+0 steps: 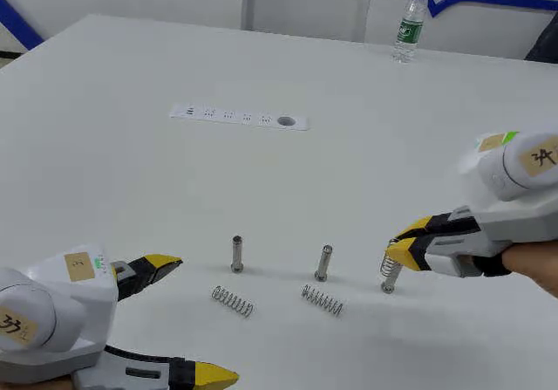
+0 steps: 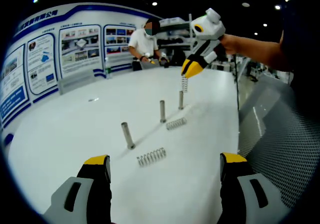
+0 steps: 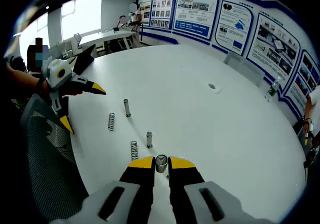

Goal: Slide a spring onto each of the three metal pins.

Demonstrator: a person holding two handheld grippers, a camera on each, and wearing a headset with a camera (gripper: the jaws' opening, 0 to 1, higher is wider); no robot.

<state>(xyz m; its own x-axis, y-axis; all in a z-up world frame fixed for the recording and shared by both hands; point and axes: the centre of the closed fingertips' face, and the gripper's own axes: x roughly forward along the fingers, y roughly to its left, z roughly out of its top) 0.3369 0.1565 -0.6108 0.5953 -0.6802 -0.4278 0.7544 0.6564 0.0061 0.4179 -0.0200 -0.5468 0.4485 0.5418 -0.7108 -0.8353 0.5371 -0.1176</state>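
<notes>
- The spring (image 1: 387, 263) stands upright at the top of the right pin (image 1: 389, 283), pinched by its upper end in my right gripper (image 1: 398, 242), whose jaws are nearly closed.
- One loose spring (image 1: 322, 299) lies flat on the white table (image 1: 131, 163) just before the bare middle pin (image 1: 323, 263).
- A second loose spring (image 1: 232, 301) lies before the left pin (image 1: 236, 254).
- My left gripper (image 2: 165, 160) hovers nearby, jaws wide apart, empty.

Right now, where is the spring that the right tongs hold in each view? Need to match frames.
Head view: spring low, right of centre, in the right tongs.
Left gripper view: spring upper centre, hanging from the right tongs.
Right gripper view: spring bottom centre, between the tongs.
Shared landmark: middle pin.
</notes>
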